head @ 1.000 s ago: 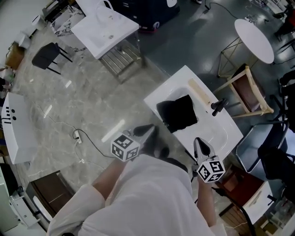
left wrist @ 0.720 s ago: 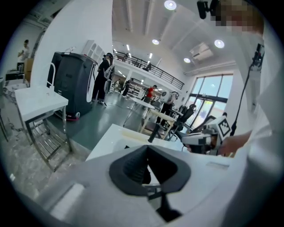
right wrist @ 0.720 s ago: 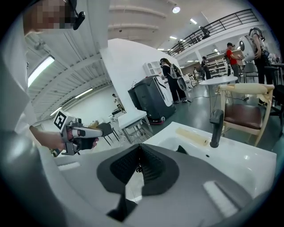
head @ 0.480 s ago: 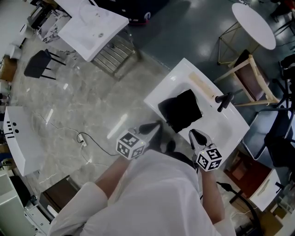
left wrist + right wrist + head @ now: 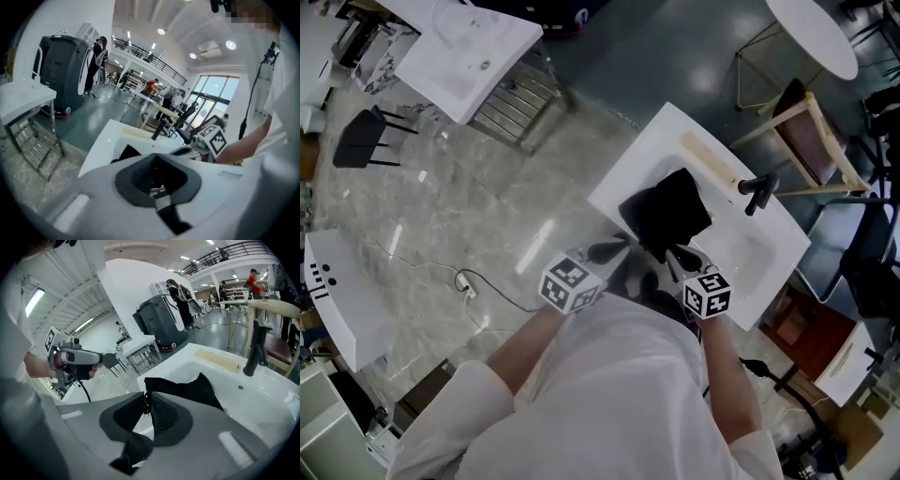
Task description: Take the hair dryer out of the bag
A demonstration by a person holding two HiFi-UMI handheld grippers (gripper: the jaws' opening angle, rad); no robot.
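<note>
Right tool (image 5: 675,255): tips now at the near edge of the black bag (image 5: 667,208). A second back it hung short of it, over the near rim of the white table (image 5: 647,150), so the reach forward is the main change. Jaws drawn together to a thin slit. The right gripper view shows the bag's near corner just past the tips and something small and thin in the slit, too small to name. Cannot say the cloth is pinched. Left tool (image 5: 614,250): also come up toward the table's near-left side but stays off it, over the floor, apart from the bag. Jaws together, nothing between them in its own view. Bag itself looks unmoved. It lies slumped in the table's sunken basin (image 5: 741,248), the black faucet (image 5: 757,193) beyond it to the right, same lie as before. No hair dryer visible in any view. Judged to be still inside the bag, since no mouth or opening shows from here. Reading: approach is closing out and the task proper has not begun. Likely next need is a hold on the bag's edge with one tool so the other can work the opening. With both tools closed, at least one must spread first. Soft cloth may drag across the smooth basin if pulled one-sided.
</note>
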